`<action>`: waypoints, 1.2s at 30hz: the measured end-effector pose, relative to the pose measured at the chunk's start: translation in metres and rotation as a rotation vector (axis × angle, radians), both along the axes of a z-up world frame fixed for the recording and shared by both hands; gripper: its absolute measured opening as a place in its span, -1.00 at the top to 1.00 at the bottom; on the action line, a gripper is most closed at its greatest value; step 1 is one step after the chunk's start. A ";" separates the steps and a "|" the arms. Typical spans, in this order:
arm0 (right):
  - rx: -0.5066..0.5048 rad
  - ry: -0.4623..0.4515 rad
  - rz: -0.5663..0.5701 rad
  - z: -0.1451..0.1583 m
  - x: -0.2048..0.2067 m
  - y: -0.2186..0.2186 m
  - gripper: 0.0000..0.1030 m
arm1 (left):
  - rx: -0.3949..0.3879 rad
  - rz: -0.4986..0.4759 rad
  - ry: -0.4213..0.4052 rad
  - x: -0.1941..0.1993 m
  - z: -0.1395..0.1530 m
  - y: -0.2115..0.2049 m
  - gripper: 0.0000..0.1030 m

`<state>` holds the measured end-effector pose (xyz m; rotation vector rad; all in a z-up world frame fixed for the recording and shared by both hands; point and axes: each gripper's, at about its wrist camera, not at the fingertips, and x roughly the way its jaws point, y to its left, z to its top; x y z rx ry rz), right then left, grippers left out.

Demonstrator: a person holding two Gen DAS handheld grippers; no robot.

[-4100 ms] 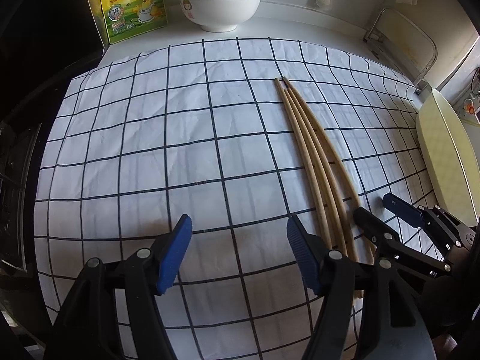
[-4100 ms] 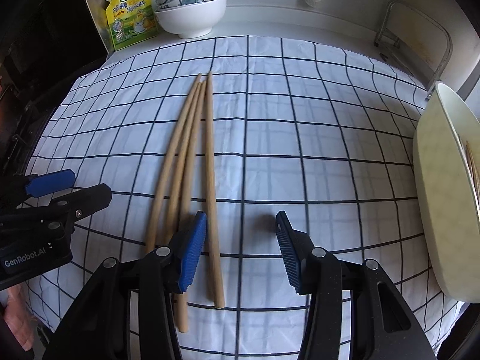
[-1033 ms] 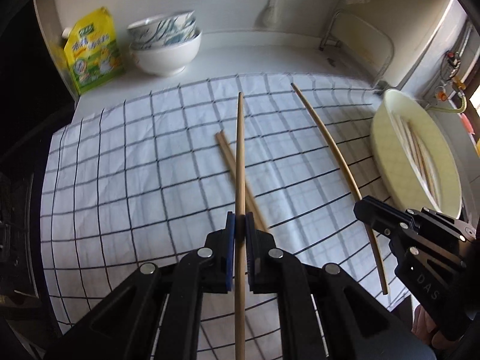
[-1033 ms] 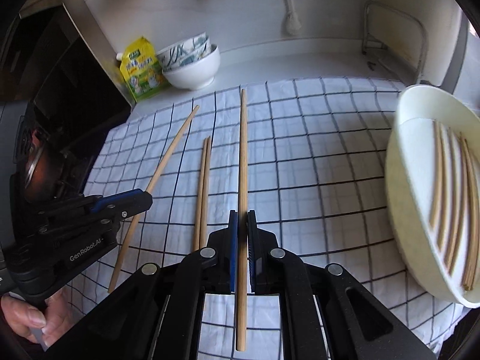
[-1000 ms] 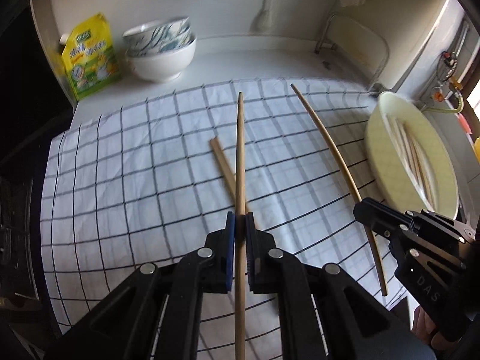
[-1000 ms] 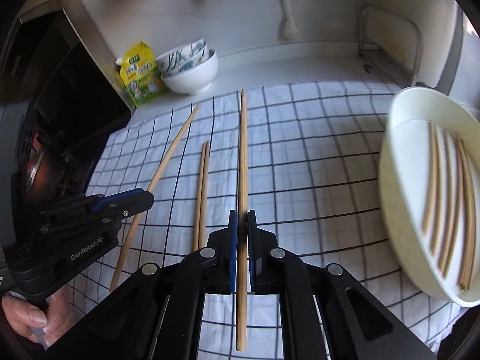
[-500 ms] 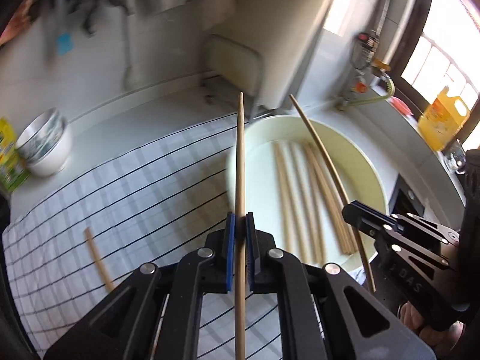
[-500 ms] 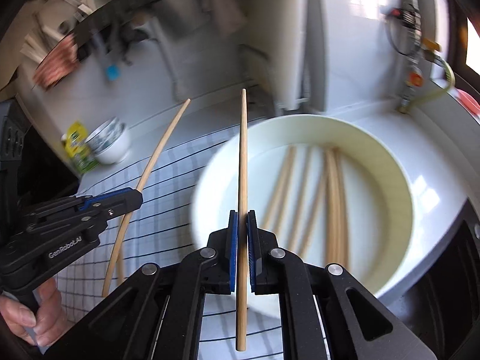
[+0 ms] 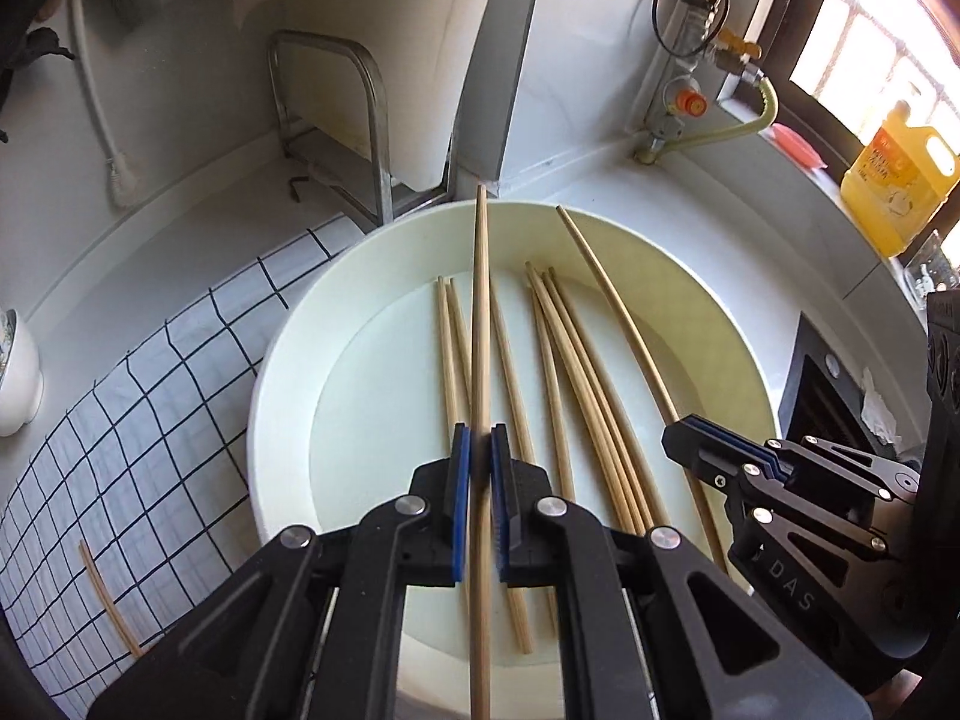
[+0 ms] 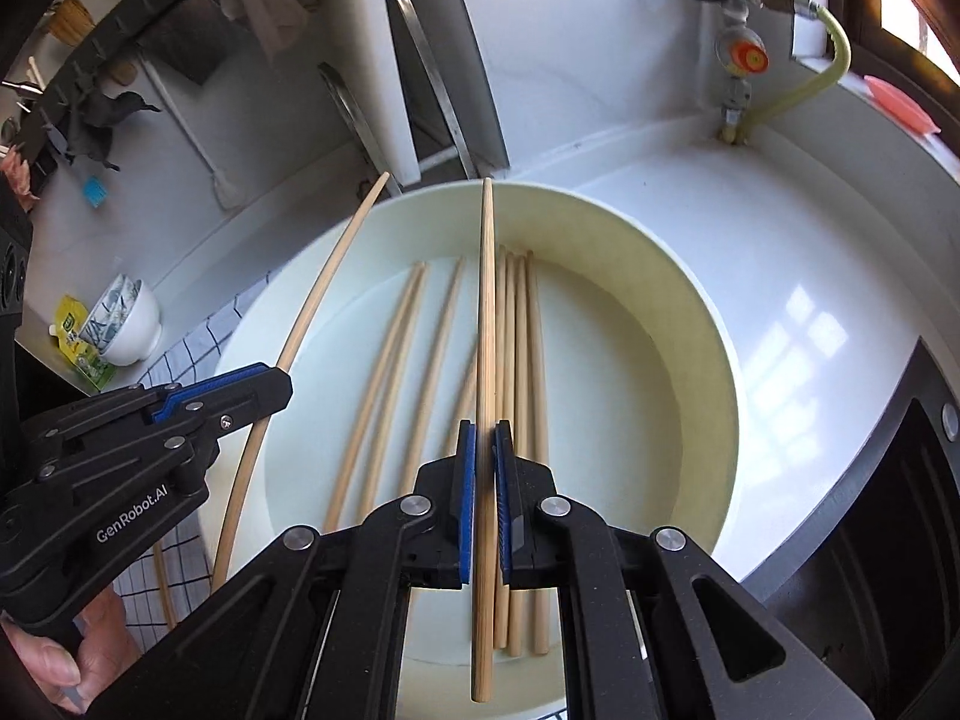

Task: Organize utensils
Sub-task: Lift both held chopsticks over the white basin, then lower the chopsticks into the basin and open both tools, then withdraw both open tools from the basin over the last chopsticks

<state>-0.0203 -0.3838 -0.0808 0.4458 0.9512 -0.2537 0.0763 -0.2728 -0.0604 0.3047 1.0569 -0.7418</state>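
Your left gripper [image 9: 478, 504] has its fingers squeezed tight on one wooden chopstick [image 9: 480, 324]. Your right gripper [image 10: 485, 504] also has its fingers clamped on a second chopstick [image 10: 487, 312]. You hold both sticks up in the air over the big cream bowl [image 9: 288, 324], and both point away from you toward its far rim. They do not touch the bowl.

Inside the bowl lie more chopsticks [image 9: 564, 372], side by side on the flat bottom. The bowl sits on the white worktop [image 10: 780, 228], and its near left side rests by the checked cloth [image 9: 138, 396]. One loose chopstick [image 9: 108, 600] lies on that cloth, well apart from the bowl.

In the right view, your hand [image 10: 66, 654] shows at the bottom left, under the left gripper. A white bowl stack [image 10: 123, 324] sits far back on the left.
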 end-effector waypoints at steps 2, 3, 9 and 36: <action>0.009 0.015 0.001 -0.007 0.002 -0.002 0.88 | 0.013 0.001 0.006 0.002 -0.005 -0.003 0.85; 0.015 0.021 0.001 -0.010 0.002 -0.003 0.88 | 0.020 0.002 0.009 0.003 -0.008 -0.004 0.85; 0.027 0.033 -0.004 -0.018 0.001 -0.008 0.87 | 0.032 0.009 0.021 0.006 -0.014 -0.007 0.81; -0.023 -0.077 0.061 0.033 -0.024 0.054 0.53 | -0.014 0.159 -0.085 -0.018 0.041 0.097 0.08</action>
